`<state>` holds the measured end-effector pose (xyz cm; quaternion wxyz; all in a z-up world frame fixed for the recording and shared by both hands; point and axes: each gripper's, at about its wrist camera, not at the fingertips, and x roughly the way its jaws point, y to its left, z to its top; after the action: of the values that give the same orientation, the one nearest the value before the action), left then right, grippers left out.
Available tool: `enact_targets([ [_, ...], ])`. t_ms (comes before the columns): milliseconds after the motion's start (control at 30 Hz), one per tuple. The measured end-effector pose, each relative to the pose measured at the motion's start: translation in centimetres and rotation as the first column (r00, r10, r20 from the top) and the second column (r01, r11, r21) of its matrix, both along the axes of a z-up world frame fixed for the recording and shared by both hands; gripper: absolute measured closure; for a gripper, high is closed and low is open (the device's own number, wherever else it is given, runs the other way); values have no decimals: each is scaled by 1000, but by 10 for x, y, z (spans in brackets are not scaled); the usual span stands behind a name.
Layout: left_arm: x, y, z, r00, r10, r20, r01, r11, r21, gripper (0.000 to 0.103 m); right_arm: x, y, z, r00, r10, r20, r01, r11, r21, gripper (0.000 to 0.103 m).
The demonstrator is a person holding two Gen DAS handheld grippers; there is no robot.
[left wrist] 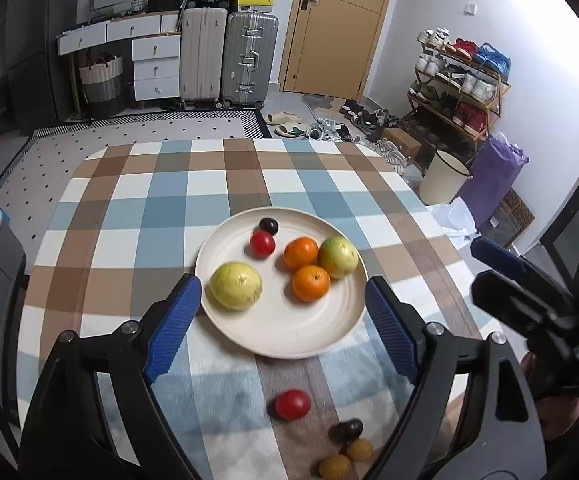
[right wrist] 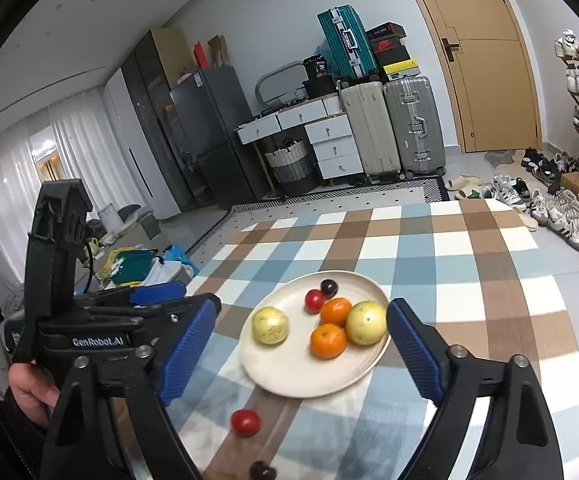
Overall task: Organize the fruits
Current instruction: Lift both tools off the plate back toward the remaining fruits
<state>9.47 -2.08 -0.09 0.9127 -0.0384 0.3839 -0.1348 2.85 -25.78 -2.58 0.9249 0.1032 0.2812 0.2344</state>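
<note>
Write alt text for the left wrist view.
A cream plate on a checked tablecloth holds six fruits; the open, empty left gripper frames it. A red tomato and three small fruits lie loose nearer the camera.

Plates: one, cream plate (left wrist: pixel 281 336), ahead of the left claw.
Oranges: two (left wrist: pixel 310 283) (left wrist: pixel 300 253), on the plate.
Yellow-green round fruits: two (left wrist: pixel 236 286) (left wrist: pixel 338 257), on the plate.
Red tomatoes: two, one on the plate (left wrist: pixel 262 243), one on the cloth (left wrist: pixel 293 404) near the claw.
Dark plums: two, one on the plate (left wrist: pixel 268 225), one on the cloth (left wrist: pixel 346 430).
Small yellow fruits: two (left wrist: pixel 335 466) (left wrist: pixel 360 449), nearest the claw.
</note>
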Motion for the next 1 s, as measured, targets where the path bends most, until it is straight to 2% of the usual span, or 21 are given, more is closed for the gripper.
enact_targets([
  [100, -17, 0, 1, 1000, 1, 10, -1, 1000, 3, 19, -16, -2, 4, 1000, 9, -2, -8, 999, 38, 9],
  [233, -40, 2, 1, 1000, 17, 15, -17, 1000, -3, 13, -38, 0, 11, 1000, 11, 24, -12, 1000, 20, 6],
  [367, -63, 4, 3, 999, 14, 32, -13, 1000, -10, 3, -61, 0, 15, 998, 9, 56, -10, 1000, 6, 4],
  [600, -89, 0, 0, 999, 7, 52, -8, 1000, 17, 1, -89, -3, 13, 998, -8, 70, 8, 1000, 5, 2],
  [700, -102, -2, -8, 998, 37, 46, -40, 997, 60, 1, -99, -3, 8, 998, -6, 67, 7, 1000, -8, 2],
  [1000, -121, -6, -33, 1000, 4, -4, -3, 999, 54, 1, -118, -9, -7, 999, -26, 45, 27, 999, -26, 2],
])
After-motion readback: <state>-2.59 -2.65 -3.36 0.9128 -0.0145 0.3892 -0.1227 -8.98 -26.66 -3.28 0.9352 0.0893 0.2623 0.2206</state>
